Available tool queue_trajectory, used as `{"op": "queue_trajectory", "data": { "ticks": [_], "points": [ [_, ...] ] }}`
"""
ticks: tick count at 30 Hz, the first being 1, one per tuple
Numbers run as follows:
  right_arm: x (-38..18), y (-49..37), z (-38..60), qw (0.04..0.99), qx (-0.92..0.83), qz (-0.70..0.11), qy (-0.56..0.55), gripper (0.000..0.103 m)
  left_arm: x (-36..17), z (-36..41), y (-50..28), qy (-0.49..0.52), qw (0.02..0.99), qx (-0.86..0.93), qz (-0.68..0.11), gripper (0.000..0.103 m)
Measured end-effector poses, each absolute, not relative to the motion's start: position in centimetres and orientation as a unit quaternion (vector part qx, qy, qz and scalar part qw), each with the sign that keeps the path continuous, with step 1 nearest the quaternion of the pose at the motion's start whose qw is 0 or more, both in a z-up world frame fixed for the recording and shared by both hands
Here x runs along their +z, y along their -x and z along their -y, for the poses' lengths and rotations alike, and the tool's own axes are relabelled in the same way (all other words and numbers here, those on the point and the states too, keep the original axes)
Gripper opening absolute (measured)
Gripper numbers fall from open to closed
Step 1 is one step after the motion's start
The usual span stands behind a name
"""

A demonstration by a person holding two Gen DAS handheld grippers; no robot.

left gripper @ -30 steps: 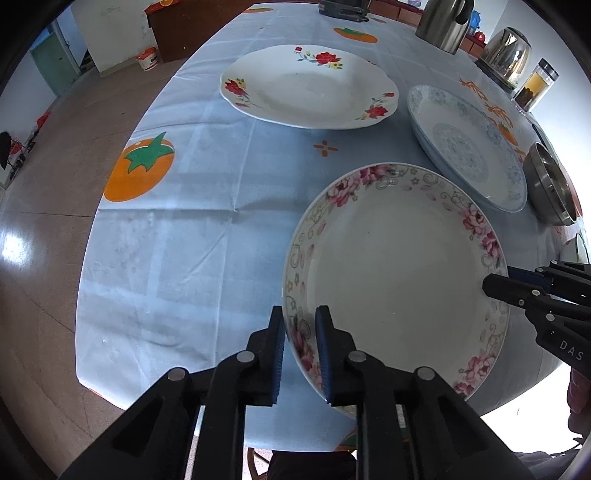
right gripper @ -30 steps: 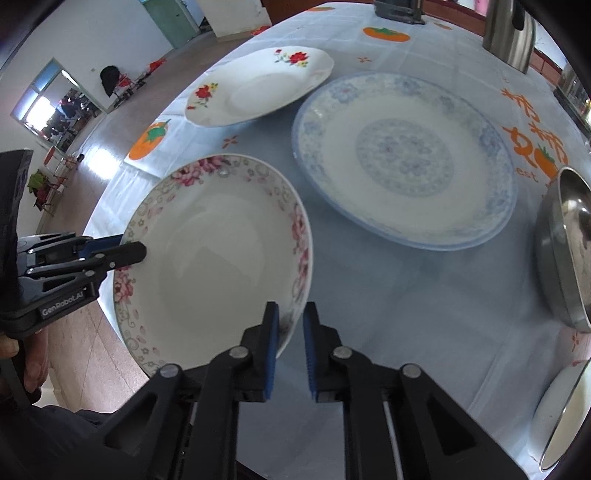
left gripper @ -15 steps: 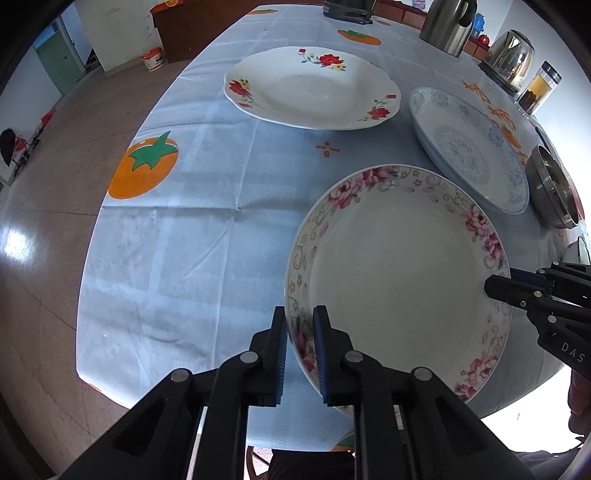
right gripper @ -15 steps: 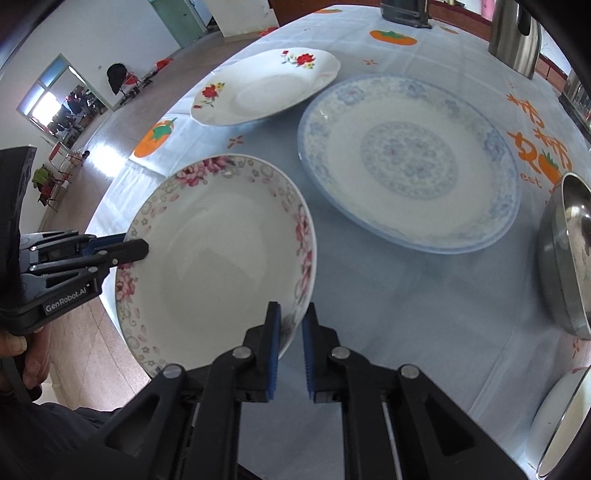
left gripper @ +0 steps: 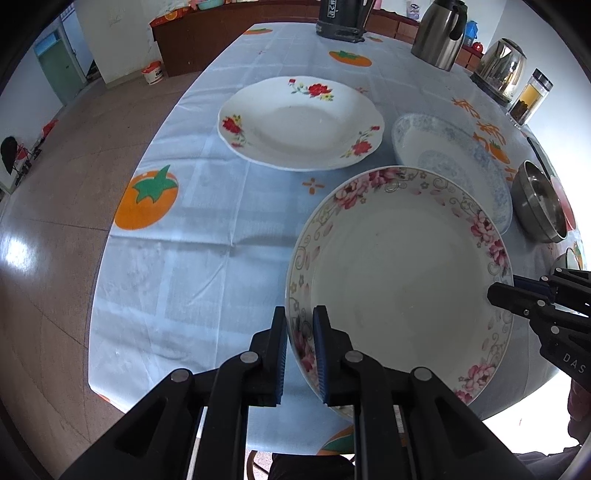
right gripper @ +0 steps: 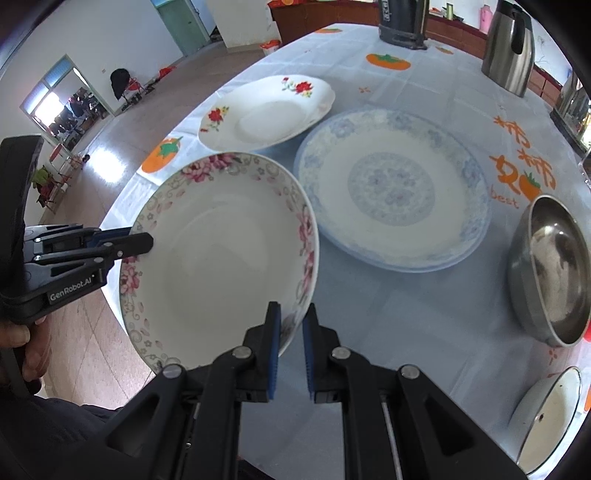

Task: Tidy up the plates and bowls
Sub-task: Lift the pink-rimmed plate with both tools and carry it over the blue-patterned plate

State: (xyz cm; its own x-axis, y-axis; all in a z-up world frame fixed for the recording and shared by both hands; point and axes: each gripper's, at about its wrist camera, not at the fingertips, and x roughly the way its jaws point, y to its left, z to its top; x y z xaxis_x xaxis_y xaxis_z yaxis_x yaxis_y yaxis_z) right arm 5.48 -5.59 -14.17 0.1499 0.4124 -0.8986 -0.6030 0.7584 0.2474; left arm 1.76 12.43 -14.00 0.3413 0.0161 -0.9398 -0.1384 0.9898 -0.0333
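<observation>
1. Your left gripper (left gripper: 300, 345) is pinching the near-left rim of the pink-flowered plate (left gripper: 399, 280), one finger on each face of the rim.
2. Your right gripper (right gripper: 290, 338) is clamped on the opposite rim of the same plate, so you carry it between both tools.
3. The pink-flowered plate is off the tablecloth (left gripper: 207, 251): from the right wrist view its far edge overlaps the blue-patterned plate (right gripper: 393, 188) and its rim tilts up on the right gripper's side.
4. Taking the pink-flowered plate as your landmark, the blue-patterned plate lies just beyond it to the right, flat on the cloth.
5. The red-flowered plate (left gripper: 301, 123) sits beyond the pink-flowered plate to the left, close beside the blue-patterned plate; whether they touch I cannot tell.
6. A steel bowl (right gripper: 550, 273) rests to the right of the pink-flowered plate, past the blue-patterned one and apart from it.
7. A white enamel dish (right gripper: 546, 410) shows at the table edge, nearer to you than the steel bowl.
8. Far past the pink-flowered plate stand a steel jug (left gripper: 439, 35) and a kettle (left gripper: 500, 68).
</observation>
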Motion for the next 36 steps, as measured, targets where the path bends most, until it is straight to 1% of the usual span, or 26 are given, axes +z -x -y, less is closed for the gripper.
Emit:
{"op": "queue_trajectory", "data": {
  "ticks": [14, 36],
  "points": [
    [-12.9, -7.2, 8.3, 0.768, 0.314, -0.553, 0.078, 0.011, -12.5, -9.9, -4.3, 0.037, 0.829, 0.022, -0.558, 0.015],
    [-12.7, -11.0, 11.5, 0.779, 0.296, -0.548, 0.074, 0.011, -11.7, -6.5, -8.4, 0.021, 0.837, 0.01, -0.546, 0.015]
  ]
}}
